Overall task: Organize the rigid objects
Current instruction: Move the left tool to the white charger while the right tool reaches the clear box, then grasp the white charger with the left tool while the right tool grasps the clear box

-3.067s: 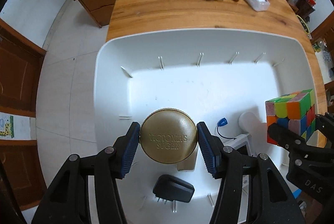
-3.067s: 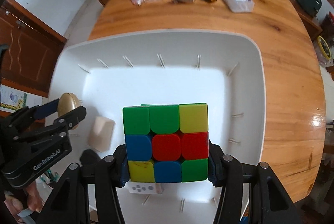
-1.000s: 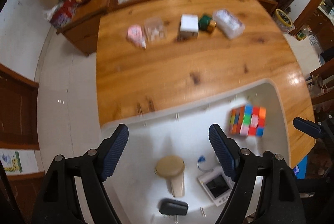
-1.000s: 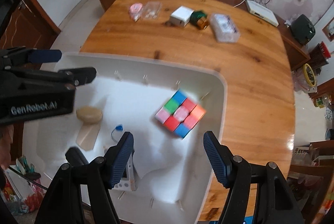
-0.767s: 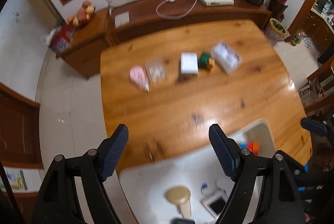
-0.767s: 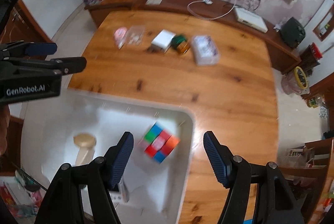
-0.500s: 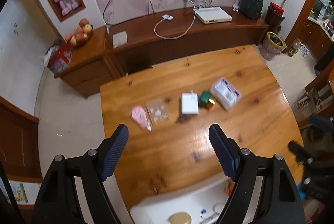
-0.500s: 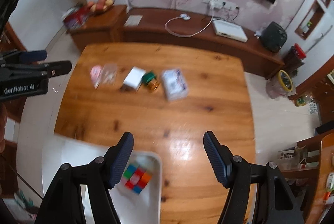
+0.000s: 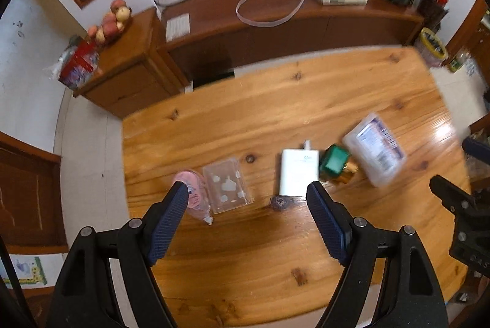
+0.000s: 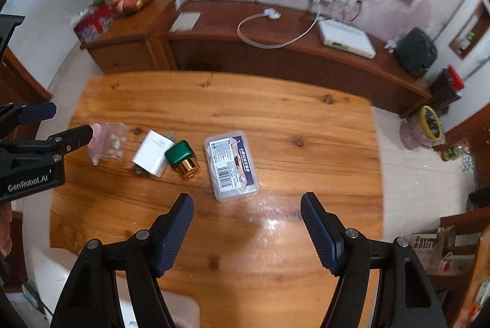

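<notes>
Several small items lie in a row on the wooden table point(image 9: 275, 251). They are a pink item point(image 9: 196, 199), a clear case point(image 9: 228, 185), a white charger point(image 9: 298, 172), a green-capped gold bottle point(image 9: 335, 164) and a labelled clear plastic box point(image 9: 375, 149). My left gripper point(image 9: 246, 190) hangs open and empty above the pink item, the clear case and the charger. My right gripper point(image 10: 247, 201) hovers just nearer than the plastic box point(image 10: 231, 169); its jaws are opening with nothing between them. The left gripper point(image 10: 69, 120) shows at the left edge of the right wrist view.
A corner of the white bin point(image 10: 52, 276) shows at the lower left of the right wrist view. A long wooden sideboard point(image 10: 275, 58) with a cable and a white device stands beyond the table. A low cabinet with fruit point(image 9: 122, 68) is at the far left.
Both grippers let go of the gold-lidded bottle and the colour cube in the white bin. They then travelled forward over the table, so the bin slid out of view and the row of items came close.
</notes>
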A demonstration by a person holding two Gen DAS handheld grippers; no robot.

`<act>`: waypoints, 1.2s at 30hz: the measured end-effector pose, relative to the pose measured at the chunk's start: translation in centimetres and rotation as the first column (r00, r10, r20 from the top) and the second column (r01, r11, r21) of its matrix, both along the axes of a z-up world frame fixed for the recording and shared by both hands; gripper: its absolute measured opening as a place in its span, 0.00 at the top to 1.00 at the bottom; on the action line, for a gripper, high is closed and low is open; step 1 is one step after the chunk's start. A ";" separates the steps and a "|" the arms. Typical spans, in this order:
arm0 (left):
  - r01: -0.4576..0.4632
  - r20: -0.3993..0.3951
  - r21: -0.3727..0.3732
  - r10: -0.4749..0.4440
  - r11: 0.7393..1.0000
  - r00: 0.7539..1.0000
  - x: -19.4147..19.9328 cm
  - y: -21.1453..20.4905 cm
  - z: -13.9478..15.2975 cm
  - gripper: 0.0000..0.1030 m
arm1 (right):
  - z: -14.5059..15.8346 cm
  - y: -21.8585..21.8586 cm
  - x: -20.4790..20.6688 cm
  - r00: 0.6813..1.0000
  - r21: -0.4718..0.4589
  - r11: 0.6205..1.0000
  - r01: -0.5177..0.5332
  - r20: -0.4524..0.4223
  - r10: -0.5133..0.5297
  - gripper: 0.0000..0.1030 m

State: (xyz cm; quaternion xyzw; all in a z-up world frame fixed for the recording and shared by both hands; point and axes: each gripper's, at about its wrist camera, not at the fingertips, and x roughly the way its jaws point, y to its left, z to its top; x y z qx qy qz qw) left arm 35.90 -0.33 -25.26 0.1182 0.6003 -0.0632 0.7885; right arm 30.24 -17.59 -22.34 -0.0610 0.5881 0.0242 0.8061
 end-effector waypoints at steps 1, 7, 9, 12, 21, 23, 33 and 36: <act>0.000 -0.023 0.012 0.000 1.000 1.000 0.3 -0.3 -1.2 0.20 | -1.1 0.0 0.4 1.000 -0.003 1.000 -0.007 -0.014 0.007 0.29; 0.005 -0.085 0.075 0.001 0.997 0.996 1.0 -1.9 -5.3 0.20 | -7.4 -0.6 3.1 0.994 0.005 0.999 -0.033 -0.107 0.033 0.29; -0.002 -0.104 0.086 0.011 0.996 0.994 1.1 -2.3 -6.3 0.20 | -8.8 -0.6 3.6 0.991 0.014 0.999 -0.038 -0.129 0.039 0.29; -0.005 -0.117 0.091 0.016 0.996 0.993 1.2 -3.0 -7.1 0.20 | -9.7 -0.4 4.1 0.990 0.046 0.998 -0.053 -0.132 0.059 0.26; -0.013 -0.114 0.080 0.022 0.997 0.993 1.8 -4.7 -7.3 0.20 | -11.3 -0.2 5.2 0.989 0.050 0.997 -0.054 -0.134 0.060 0.27; -0.007 -0.121 0.084 0.018 0.996 0.992 2.0 -4.9 -7.7 0.20 | -11.3 -0.7 5.1 0.990 0.069 0.997 -0.044 -0.134 0.053 0.34; -0.041 -0.160 0.077 0.053 0.996 0.986 2.4 -4.8 -9.7 0.20 | -11.4 -2.0 5.0 0.989 0.074 0.997 -0.035 -0.143 0.046 0.37; -0.061 -0.149 0.061 0.070 0.996 0.986 2.7 -4.6 -9.7 0.21 | -11.7 -2.0 5.3 0.988 0.064 0.997 -0.037 -0.146 0.046 0.37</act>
